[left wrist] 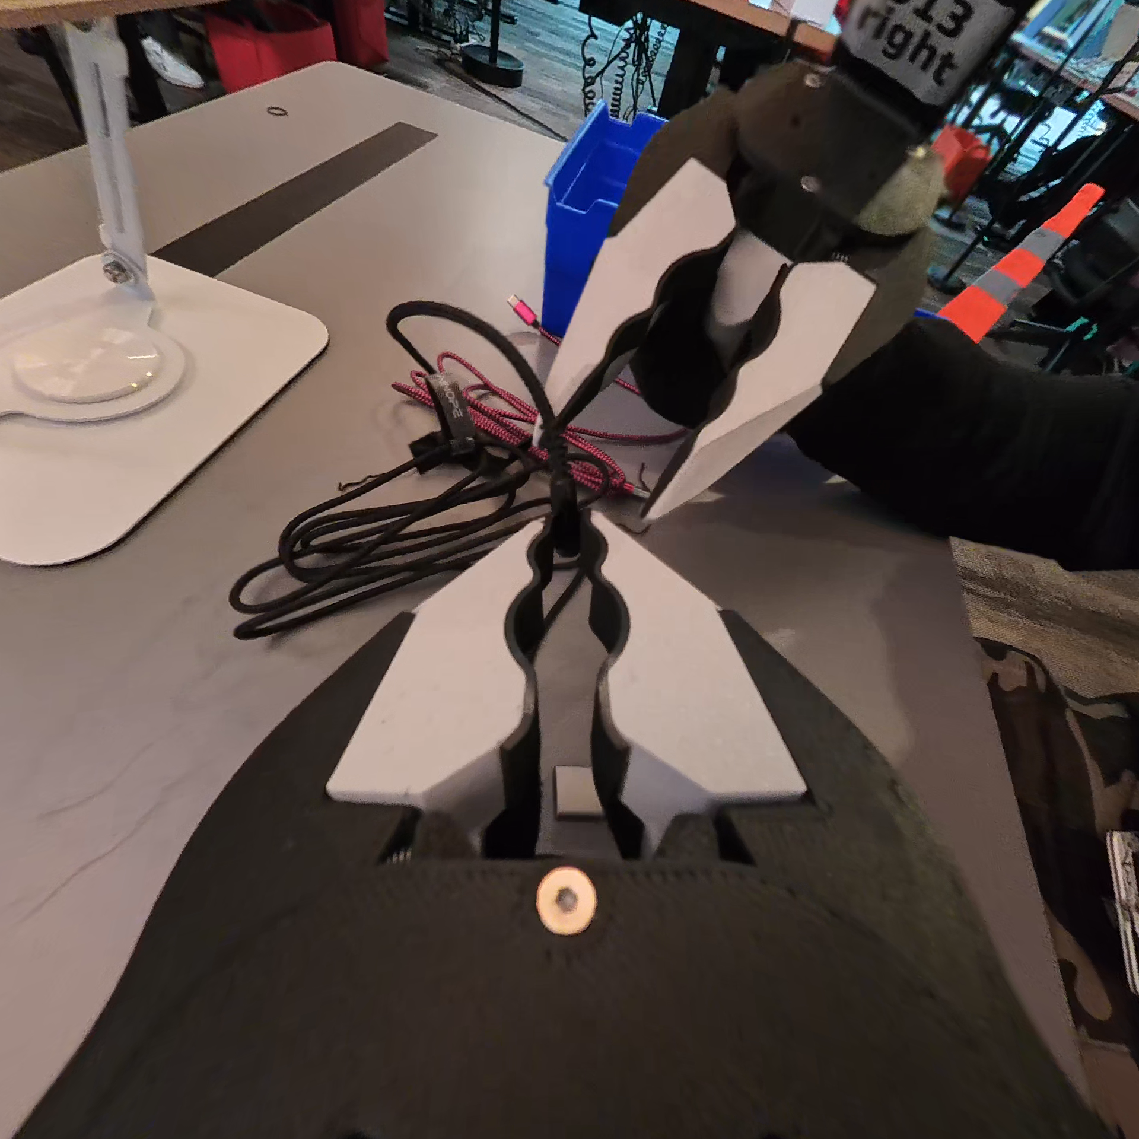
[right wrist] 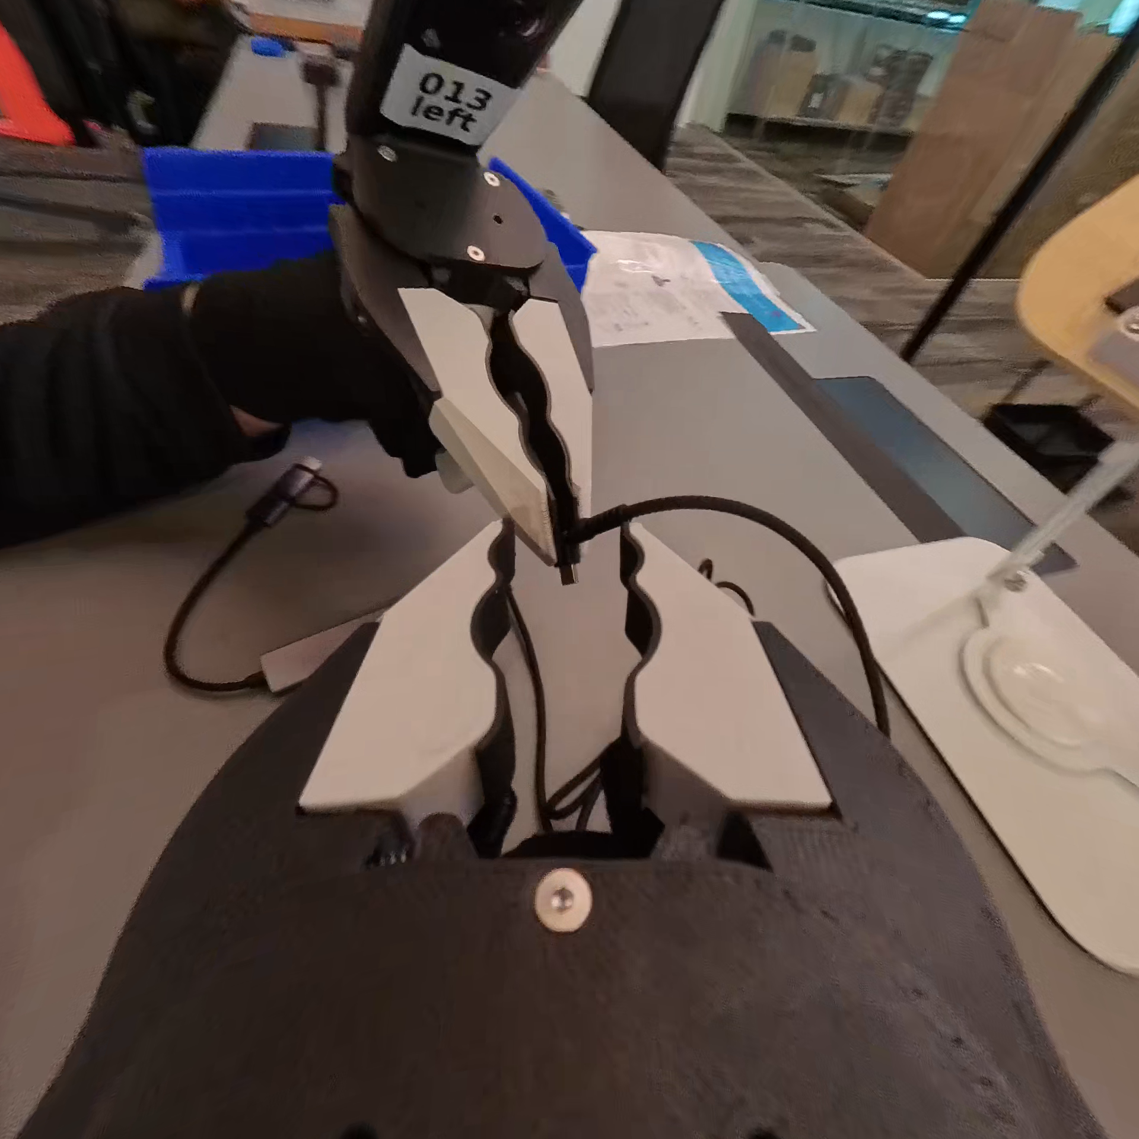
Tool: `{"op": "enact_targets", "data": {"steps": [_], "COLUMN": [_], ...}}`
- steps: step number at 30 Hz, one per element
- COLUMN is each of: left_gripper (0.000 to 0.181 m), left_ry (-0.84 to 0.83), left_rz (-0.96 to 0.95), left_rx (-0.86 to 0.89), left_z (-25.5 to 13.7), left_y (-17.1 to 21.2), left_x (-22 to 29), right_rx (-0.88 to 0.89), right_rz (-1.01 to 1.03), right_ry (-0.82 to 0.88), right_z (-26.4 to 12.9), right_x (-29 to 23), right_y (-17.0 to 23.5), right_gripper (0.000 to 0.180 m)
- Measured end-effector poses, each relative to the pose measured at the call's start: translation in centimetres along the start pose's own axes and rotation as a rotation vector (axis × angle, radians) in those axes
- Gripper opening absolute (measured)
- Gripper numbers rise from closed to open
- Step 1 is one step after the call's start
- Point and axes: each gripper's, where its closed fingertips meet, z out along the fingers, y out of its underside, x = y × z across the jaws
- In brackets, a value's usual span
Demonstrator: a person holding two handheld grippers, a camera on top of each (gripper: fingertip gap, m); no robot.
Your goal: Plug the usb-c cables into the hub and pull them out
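Left gripper (right wrist: 558, 542), bearing a white label, pinches the black cable (right wrist: 709, 511); only the right wrist view shows its plug. Right gripper (right wrist: 564, 555) spread, probably empty.

My left gripper (left wrist: 566, 530) faces my right gripper (left wrist: 591, 474) above the table (left wrist: 185, 678). Cables (left wrist: 370, 530) lie beyond; bin (left wrist: 579, 209) behind them, stand (left wrist: 123, 394) left.

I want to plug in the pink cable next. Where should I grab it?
Grab the stiff pink plug at its end, not the floppy cord. It lies flat on the table beside the blue bin, so come down from above and pinch its long sides.
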Motion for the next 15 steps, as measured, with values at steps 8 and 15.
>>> {"op": "enact_targets", "data": {"steps": [8,15], "left_gripper": [0.006,0.006], "left_ry": [-0.069,-0.082], "left_rz": [0.021,0.119], "left_rx": [-0.070,-0.165], "left_z": [0.2,1.2], "left_y": [1.2,2.3], "left_x": [-1.1,-0.2], "right_rx": [0.139,0.020], "right_rz": [0.088,0.019], "right_ry": [-0.208,-0.131], "right_z": [-2.1,0.3], "right_x": [-0.5,-0.8], "right_y": [0.1,2.0], "right_gripper": [0.000,0.021]}}
